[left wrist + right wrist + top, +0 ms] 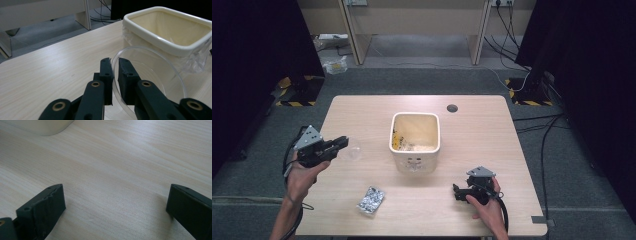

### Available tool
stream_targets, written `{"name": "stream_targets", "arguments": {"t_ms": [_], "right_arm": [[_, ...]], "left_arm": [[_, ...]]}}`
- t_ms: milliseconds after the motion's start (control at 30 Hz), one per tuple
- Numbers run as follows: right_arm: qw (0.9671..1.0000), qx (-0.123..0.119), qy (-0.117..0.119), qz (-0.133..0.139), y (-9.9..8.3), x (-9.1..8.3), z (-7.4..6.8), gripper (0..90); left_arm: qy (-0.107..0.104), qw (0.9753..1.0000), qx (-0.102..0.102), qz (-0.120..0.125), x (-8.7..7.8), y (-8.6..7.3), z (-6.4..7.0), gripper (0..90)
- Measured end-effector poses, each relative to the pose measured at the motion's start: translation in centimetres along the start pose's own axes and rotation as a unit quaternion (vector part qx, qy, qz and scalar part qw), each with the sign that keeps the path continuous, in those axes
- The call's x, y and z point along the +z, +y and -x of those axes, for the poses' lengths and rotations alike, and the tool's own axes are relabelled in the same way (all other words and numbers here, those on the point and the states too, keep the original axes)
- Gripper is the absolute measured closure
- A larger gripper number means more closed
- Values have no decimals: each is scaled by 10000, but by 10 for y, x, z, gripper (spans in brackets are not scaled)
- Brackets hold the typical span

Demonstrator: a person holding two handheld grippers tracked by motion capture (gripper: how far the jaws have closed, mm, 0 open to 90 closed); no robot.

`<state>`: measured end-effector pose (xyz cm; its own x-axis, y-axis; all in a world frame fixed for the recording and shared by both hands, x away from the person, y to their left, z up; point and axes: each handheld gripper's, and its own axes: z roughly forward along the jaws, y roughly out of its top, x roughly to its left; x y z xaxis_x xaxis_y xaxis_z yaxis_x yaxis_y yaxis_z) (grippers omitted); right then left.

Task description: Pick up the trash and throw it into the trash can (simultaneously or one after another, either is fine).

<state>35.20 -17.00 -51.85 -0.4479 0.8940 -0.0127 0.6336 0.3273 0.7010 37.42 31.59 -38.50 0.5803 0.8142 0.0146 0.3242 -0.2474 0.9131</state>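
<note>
Round clear plastic cup [150, 75] in left hand-held gripper [114, 62]

Left gripper [114, 65] pinching the rim of a clear plastic cup [150, 75]

The two black jaws stand close together with the cup's thin transparent wall clamped between them, its round mouth tilted toward the camera. Just past the cup sits a cream bin [172, 35] lined with a clear plastic bag [197, 61], on a pale wooden table [50, 72]. Grey floor and furniture legs lie beyond the table edge.
</note>
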Motion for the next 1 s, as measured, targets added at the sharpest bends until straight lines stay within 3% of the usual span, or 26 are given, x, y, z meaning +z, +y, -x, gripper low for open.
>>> {"name": "stream_targets", "arguments": {"t_ms": [400, 1000], "right_arm": [[10000, 0, 4, -4, 0, 0, 0, 22], [10000, -12, 6, 0, 0, 0, 0, 22]], "left_arm": [[-95, 9998, 107, 153, 11, 27, 5, 816], [-302, 9991, 138, 263, 27, 53, 11, 816]]}}
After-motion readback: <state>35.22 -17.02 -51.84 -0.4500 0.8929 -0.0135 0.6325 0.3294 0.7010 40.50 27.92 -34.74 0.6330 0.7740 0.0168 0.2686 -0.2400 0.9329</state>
